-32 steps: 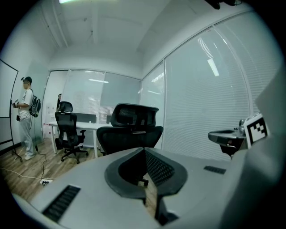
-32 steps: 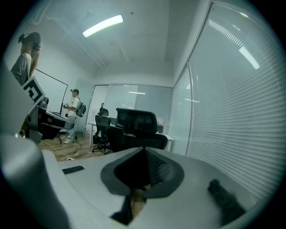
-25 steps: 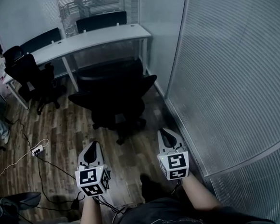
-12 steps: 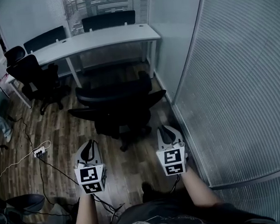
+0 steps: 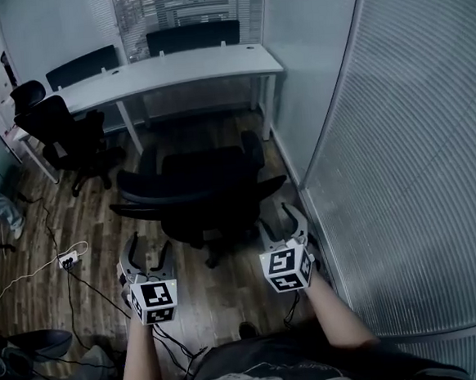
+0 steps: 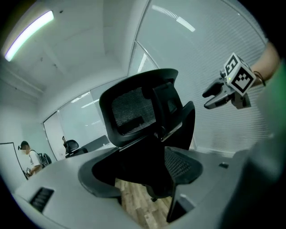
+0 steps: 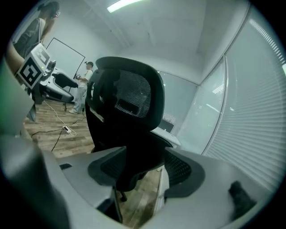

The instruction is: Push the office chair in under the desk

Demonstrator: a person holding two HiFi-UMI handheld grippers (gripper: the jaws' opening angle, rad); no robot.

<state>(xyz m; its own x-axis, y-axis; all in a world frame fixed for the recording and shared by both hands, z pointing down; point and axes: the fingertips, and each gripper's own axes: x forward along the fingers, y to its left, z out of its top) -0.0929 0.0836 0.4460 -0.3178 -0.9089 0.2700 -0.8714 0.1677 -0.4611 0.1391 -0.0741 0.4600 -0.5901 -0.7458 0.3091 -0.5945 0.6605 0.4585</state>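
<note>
So the office chair (image 5: 202, 196) is sitting out on the wood floor (image 5: 102, 228), its back turned to the person, just short of the white worktop (image 5: 171, 67) and near the glass wall (image 5: 399, 148) on the right. The seat isn't tucked under yet. The left tool (image 5: 148, 248) and right tool (image 5: 277, 223) have both just been opening up and now stand spread wide, with nothing in them. Each one's own view lines the backrest (image 6: 134, 112) up between the jaws, but clear of the pads, no contact. My guess on handling: it's on casters, so it should roll easily on that floor, but it's a fairly heavy thing and it swivels, so a shove on one side would likely spin it instead of sending it straight. The middle of the backrest looks like mesh, so it'll give. I'd take the stiff outer frame of the backrest, one tool per side, and push evenly so it tracks straight in.
</note>
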